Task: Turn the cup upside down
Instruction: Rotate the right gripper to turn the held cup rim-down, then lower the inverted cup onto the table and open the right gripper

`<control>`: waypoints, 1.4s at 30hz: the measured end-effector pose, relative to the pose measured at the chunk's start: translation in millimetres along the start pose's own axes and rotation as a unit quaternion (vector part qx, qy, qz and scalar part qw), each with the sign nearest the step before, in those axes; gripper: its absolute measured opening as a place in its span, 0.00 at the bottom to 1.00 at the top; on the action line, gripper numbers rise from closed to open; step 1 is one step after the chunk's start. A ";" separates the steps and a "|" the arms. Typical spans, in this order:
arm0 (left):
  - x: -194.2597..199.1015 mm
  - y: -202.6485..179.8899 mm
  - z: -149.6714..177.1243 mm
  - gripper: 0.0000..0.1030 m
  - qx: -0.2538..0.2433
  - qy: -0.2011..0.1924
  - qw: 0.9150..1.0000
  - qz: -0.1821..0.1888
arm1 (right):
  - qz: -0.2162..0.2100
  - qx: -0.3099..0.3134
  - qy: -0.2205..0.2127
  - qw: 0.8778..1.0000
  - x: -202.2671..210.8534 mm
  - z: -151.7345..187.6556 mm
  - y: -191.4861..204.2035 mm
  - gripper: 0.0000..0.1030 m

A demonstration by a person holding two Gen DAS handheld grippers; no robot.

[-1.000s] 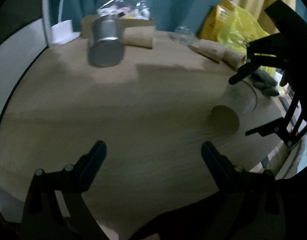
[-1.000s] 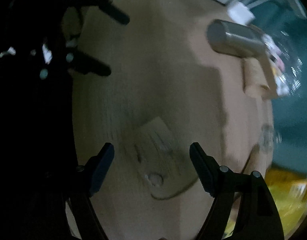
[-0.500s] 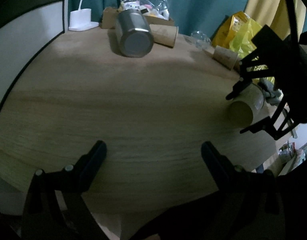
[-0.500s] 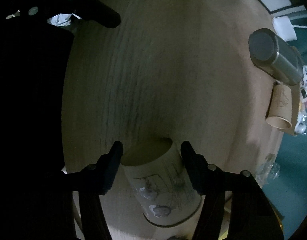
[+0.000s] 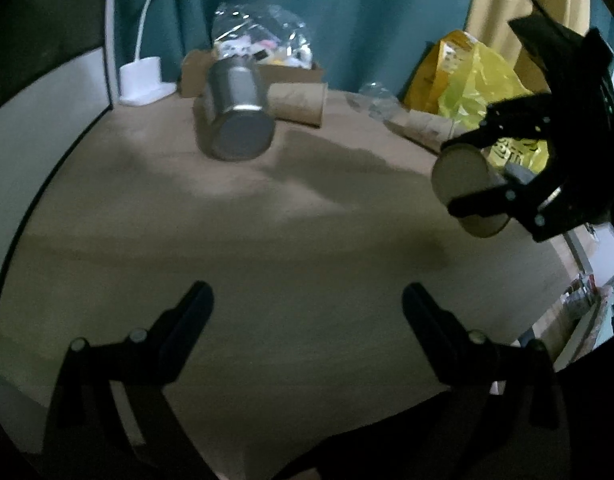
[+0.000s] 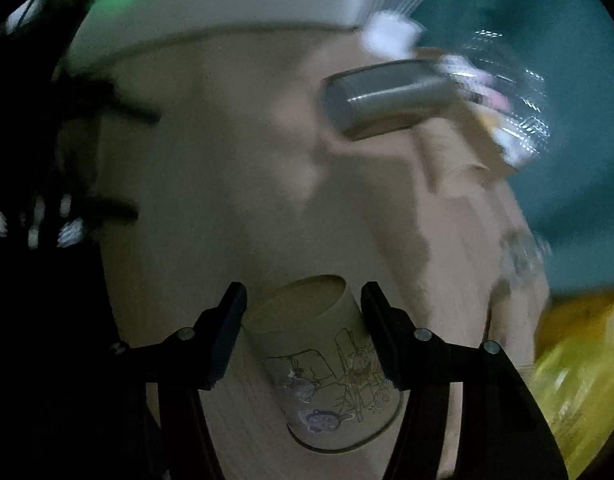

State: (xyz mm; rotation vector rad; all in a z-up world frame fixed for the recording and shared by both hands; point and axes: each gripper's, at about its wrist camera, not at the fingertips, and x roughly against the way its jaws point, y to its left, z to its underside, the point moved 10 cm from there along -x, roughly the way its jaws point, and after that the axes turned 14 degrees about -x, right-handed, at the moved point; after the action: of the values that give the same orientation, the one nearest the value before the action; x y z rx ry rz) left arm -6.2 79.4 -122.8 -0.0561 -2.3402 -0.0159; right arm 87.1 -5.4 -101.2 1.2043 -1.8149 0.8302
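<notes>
My right gripper (image 6: 303,300) is shut on a tan paper cup (image 6: 327,360) with cartoon drawings, its flat base pointing away from the camera. In the left wrist view the right gripper (image 5: 463,172) holds the same cup (image 5: 463,184) lifted above the round wooden table (image 5: 267,260) at its right side, the cup's base facing the camera. My left gripper (image 5: 307,300) is open and empty, hovering over the table's near edge.
A steel tumbler (image 5: 237,120) lies on its side at the back, with a paper cup (image 5: 299,102) lying next to it. Further cups (image 5: 423,126), a cardboard box (image 5: 195,72) with a plastic bag, a white lamp base (image 5: 145,80) and a yellow bag (image 5: 475,80) line the far edge.
My right gripper closed on the cup that lay on the table, lifted it off the surface and is turning it. My left gripper stayed open, with only its view shifting.
</notes>
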 end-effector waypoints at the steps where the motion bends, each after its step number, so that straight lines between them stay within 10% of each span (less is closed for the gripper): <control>1: -0.4 -2.7 -3.6 0.94 -0.003 -0.002 1.000 0.001 | -0.004 -0.034 -0.026 0.999 5.5 -2.1 -7.8 0.61; 6: -8.3 -20.2 -22.3 0.94 -0.012 -0.012 1.000 0.013 | -0.001 -0.172 -0.129 0.977 20.1 15.6 -42.9 0.61; 14: -20.9 -45.5 -47.5 0.94 -0.021 -0.019 0.999 0.025 | -0.024 -0.355 -0.258 0.898 46.4 41.8 -68.4 0.61; 42: -27.1 -88.6 -52.0 0.94 -0.070 -0.012 0.997 0.026 | -0.003 -0.395 -0.301 0.868 55.7 110.7 -54.9 0.61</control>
State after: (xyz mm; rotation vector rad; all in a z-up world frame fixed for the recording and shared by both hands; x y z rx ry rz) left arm 45.9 -11.6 -105.5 -0.1874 -2.3586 -0.1531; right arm 97.3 -140.6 -99.9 0.9411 -2.2850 -0.3765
